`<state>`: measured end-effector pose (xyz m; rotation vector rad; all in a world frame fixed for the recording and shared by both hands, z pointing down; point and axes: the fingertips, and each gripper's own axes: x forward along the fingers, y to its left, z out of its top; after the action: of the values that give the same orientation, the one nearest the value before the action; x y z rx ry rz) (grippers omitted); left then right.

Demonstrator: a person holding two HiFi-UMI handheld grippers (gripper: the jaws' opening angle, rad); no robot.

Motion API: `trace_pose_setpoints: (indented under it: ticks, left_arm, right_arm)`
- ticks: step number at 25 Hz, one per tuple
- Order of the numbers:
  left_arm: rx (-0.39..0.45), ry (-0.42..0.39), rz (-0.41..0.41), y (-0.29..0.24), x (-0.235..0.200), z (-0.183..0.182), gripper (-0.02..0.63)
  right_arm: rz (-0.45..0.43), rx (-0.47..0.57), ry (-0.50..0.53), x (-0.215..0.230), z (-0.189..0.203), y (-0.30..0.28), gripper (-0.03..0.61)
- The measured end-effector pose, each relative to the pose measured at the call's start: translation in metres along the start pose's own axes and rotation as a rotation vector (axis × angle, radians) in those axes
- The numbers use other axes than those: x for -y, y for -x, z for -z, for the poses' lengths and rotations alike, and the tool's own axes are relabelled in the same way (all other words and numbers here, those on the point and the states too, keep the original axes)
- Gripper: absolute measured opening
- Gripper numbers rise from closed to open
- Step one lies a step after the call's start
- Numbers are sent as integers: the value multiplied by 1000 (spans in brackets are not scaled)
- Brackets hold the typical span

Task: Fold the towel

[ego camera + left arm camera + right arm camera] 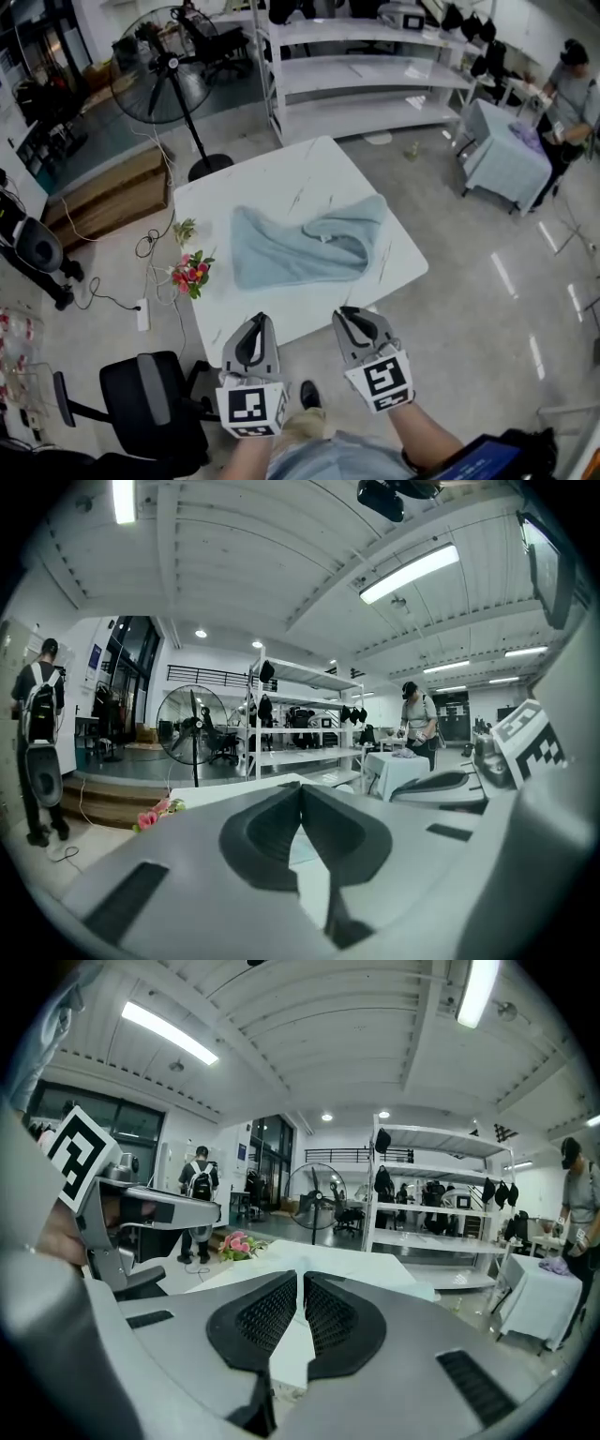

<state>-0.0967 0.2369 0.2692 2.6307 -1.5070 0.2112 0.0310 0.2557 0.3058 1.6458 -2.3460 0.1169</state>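
Note:
A light blue towel (pixel 300 246) lies crumpled and partly doubled over in the middle of the white marbled table (pixel 281 187). Both grippers hover side by side just short of the table's near edge, clear of the towel. My left gripper (pixel 255 323) is shut with nothing in it; in the left gripper view its dark pads (pixel 272 832) meet at the tips (pixel 301 787). My right gripper (pixel 352 314) is also shut and empty, its ribbed pads (pixel 328 1316) almost touching in the right gripper view, with the table (pixel 337 1265) ahead of it.
A standing fan (pixel 164 75) and white shelving (pixel 375 75) stand beyond the table. Pink flowers (pixel 192 272) sit by the table's left side, cables on the floor near them. A black office chair (pixel 150 398) is at lower left. A person (pixel 572 94) works at a cloth-covered table (pixel 506 159) far right.

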Motion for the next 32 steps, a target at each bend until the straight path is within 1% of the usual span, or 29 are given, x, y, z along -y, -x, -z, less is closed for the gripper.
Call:
trace_pose_setpoints:
  ticks: [4, 8, 11, 16, 21, 24, 28, 30, 32]
  left_arm:
    - [34, -5, 24, -36, -26, -24, 8]
    - [60, -20, 39, -61, -41, -41, 8]
    - [76, -31, 45, -79, -46, -50, 8]
    - [87, -35, 37, -108, -55, -62, 8]
    - [59, -34, 20, -138, -57, -52, 8]
    - [21, -26, 0, -160, -61, -41, 8]
    - [-21, -14, -29, -187, -66, -31, 8]
    - [-52, -6, -42, -196, -69, -20, 8]
    - [-82, 3, -53, -204, -72, -8, 8]
  right_arm:
    - [31, 18, 36, 14, -28, -40, 37]
    - [61, 39, 86, 30, -51, -66, 40]
    - [79, 43, 117, 45, -59, -79, 43]
    - [93, 50, 134, 72, -69, -101, 53]
    - [62, 23, 138, 94, -57, -128, 67]
    - [17, -24, 157, 101, -41, -152, 81]
    - [-33, -70, 155, 111, -18, -182, 92]
    - [-56, -113, 197, 113, -1, -194, 97]
    - [-74, -164, 266, 114, 15, -206, 103]
